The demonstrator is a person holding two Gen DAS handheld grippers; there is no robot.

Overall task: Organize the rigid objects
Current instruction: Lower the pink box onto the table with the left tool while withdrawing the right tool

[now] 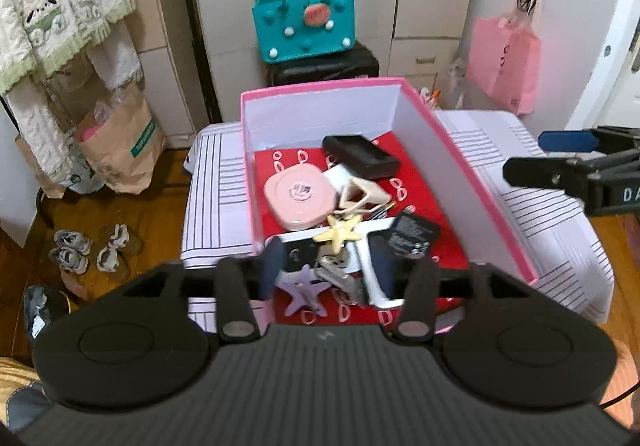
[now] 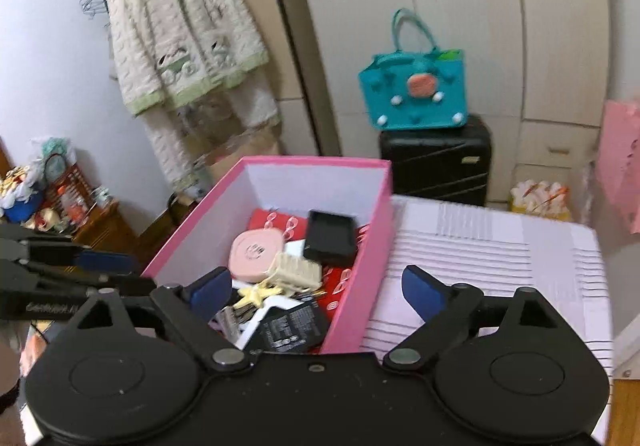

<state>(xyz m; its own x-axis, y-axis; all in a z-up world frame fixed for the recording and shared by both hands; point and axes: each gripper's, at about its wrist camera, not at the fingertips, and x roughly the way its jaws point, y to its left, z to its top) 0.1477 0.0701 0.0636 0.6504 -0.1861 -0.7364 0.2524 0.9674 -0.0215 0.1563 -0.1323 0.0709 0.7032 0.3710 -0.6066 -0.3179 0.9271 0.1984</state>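
A pink cardboard box (image 1: 476, 182) with white inner walls sits on a white cloth (image 1: 560, 222) ruled with thin dark stripes. Its long axis runs away from the left wrist camera, and its floor is lined with red paper printed in white loops.

Inside lies a heap of hard small things: a rounded-square pink compact (image 1: 298, 196) with a faint emblem on its lid, a matte black case (image 1: 360, 156) lying askew toward the far right corner, a cream claw clip (image 2: 298, 272) with comb-like teeth, a glossy yellow star clip (image 1: 340, 232) and a lilac star clip (image 1: 302, 292). A black card (image 1: 414, 236) at the near right carries fine white print, too small to read. A white frame-like piece (image 1: 370, 268) and some metal clips beneath it are blurred.

The left gripper (image 1: 326, 264) hangs over the near end of the box — its blue-padded fingers moderately apart, level with the white piece and the clips, but whether they grip anything cannot be told. The right gripper (image 2: 316, 286) is spread wide and holds nothing, its fingers straddling the box's right wall. In the left view its body shows the letters "DA".
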